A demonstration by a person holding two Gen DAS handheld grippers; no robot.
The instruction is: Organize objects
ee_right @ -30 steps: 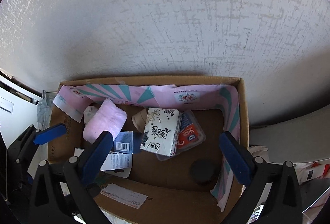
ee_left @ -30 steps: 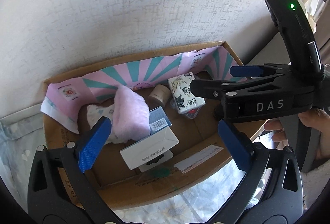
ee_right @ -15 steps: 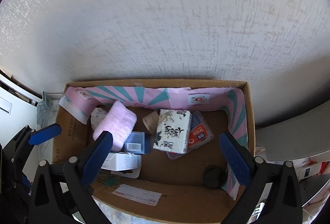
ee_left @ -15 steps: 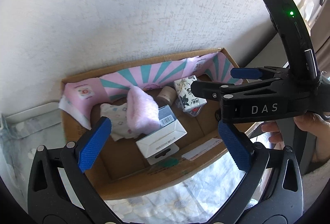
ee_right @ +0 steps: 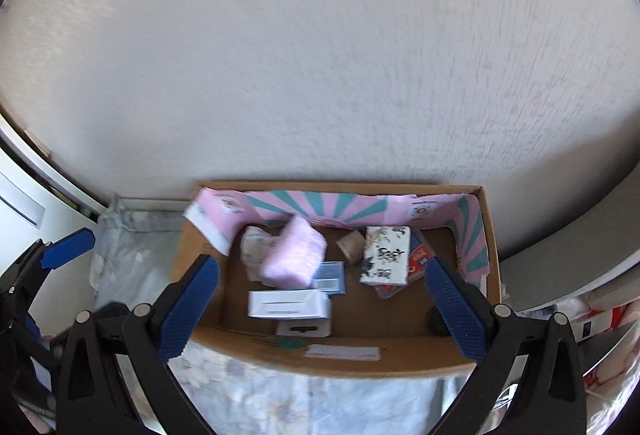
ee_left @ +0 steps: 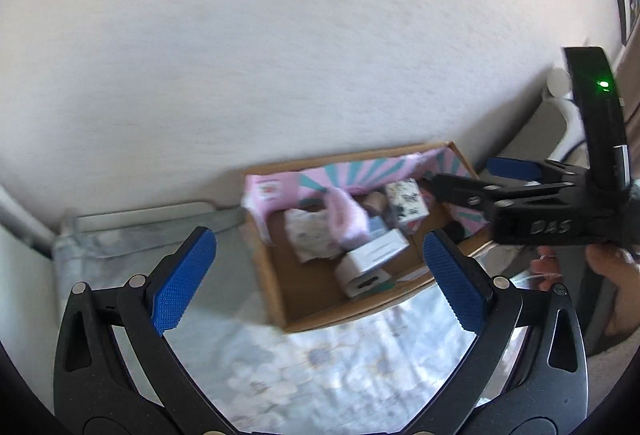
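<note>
An open cardboard box stands against the wall, lined with pink and teal paper. Inside lie a pink fluffy cloth, a white box, a printed tissue pack, a blue barcode box, a red-label packet, a small cardboard roll, a white patterned cloth and a black round thing. My left gripper is open and empty, above the box's near left. My right gripper is open and empty, above the front edge.
The box rests on a pale floral cloth. A white textured wall rises behind. A grey ledge lies to the right, with white and red packaging below it. A white panel stands at left.
Both grippers have pulled back and up from the box, which now looks smaller and farther. The left view has swung right. Nothing was picked up.
</note>
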